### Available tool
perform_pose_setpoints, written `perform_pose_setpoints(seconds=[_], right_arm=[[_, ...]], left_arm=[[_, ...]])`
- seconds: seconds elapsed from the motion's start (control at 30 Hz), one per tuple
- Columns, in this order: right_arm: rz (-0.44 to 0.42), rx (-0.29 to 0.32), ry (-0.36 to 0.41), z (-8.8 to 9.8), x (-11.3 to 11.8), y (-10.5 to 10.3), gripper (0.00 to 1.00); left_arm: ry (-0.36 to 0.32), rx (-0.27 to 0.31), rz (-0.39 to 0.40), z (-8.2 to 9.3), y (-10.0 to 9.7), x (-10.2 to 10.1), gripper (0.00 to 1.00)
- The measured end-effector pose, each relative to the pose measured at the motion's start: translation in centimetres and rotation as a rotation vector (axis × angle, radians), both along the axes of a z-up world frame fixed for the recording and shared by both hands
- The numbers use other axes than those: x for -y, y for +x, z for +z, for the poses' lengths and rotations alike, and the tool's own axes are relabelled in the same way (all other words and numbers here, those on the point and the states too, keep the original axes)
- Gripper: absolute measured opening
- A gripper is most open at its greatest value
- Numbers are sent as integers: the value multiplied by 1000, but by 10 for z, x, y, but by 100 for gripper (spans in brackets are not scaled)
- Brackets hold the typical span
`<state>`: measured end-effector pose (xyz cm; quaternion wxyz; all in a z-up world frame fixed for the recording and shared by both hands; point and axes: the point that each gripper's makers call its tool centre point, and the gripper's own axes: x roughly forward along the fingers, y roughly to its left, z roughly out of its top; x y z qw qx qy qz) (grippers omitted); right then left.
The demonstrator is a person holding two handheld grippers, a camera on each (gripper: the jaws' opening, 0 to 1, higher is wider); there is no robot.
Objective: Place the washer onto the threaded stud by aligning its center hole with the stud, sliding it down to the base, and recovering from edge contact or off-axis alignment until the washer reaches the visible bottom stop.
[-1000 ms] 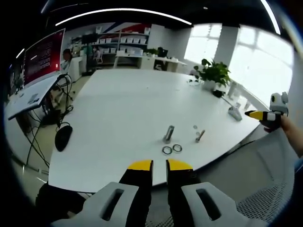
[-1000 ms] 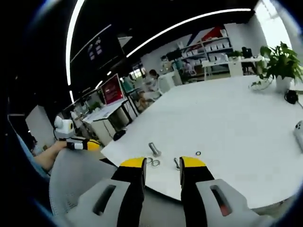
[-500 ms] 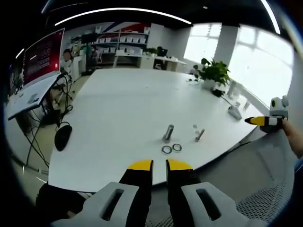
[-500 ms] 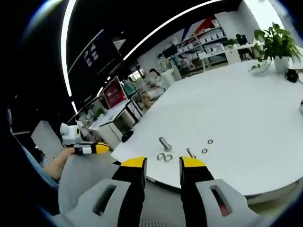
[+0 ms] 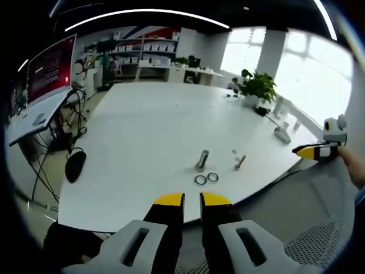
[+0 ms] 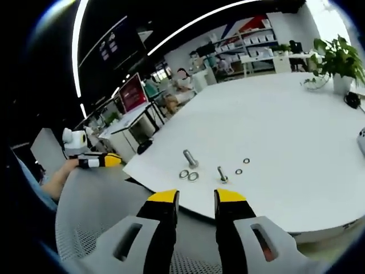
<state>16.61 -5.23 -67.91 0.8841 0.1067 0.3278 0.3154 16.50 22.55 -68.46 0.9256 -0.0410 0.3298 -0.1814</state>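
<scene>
On the white table (image 5: 142,142) a large threaded stud (image 5: 202,161) lies on its side, with two washers (image 5: 206,179) side by side just in front of it. A smaller bolt (image 5: 240,162) and a tiny washer (image 5: 234,152) lie to their right. My left gripper (image 5: 192,198) hovers off the table's near edge, its jaws narrowly apart and holding nothing. The right gripper view has the same stud (image 6: 190,158), washers (image 6: 189,174), small bolt (image 6: 222,174) and two tiny washers (image 6: 242,166). My right gripper (image 6: 195,197) is open and holds nothing, short of the table edge.
A grey mesh chair (image 5: 319,228) sits below the table edge. A potted plant (image 5: 258,87) and a grey object (image 5: 282,136) stand at the far right, and a black object (image 5: 76,165) hangs off the left edge. Desks, shelves and people fill the background.
The right gripper's camera has tilted and drawn nearer, so the stud and washers sit higher and larger in its view. The left view has barely shifted. The parts on the table lie as before.
</scene>
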Motion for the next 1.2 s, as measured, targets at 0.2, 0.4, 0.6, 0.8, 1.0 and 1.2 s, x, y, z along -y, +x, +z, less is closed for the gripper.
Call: perform_pose_setpoints(seconds=[0.2, 0.4, 0.6, 0.8, 1.0, 1.2], right_arm=[[1, -18, 5, -4, 4, 1, 27], [-35, -49, -20, -11, 13, 5, 23], [-32, -59, -13, -14, 12, 4, 23], [-45, -58, -10, -15, 14, 5, 23], [-68, -77, -38, -20, 18, 8, 23], [-75, -66, -37, -16, 20, 6, 23]], left_arm=[[0, 2, 1, 0, 0, 0, 8], [-11, 18, 7, 3, 2, 0, 8], [-8, 16, 4, 3, 2, 0, 8], [-7, 15, 1, 3, 1, 1, 8], [-5, 15, 3, 2, 2, 0, 8], [-8, 18, 6, 3, 2, 0, 8]])
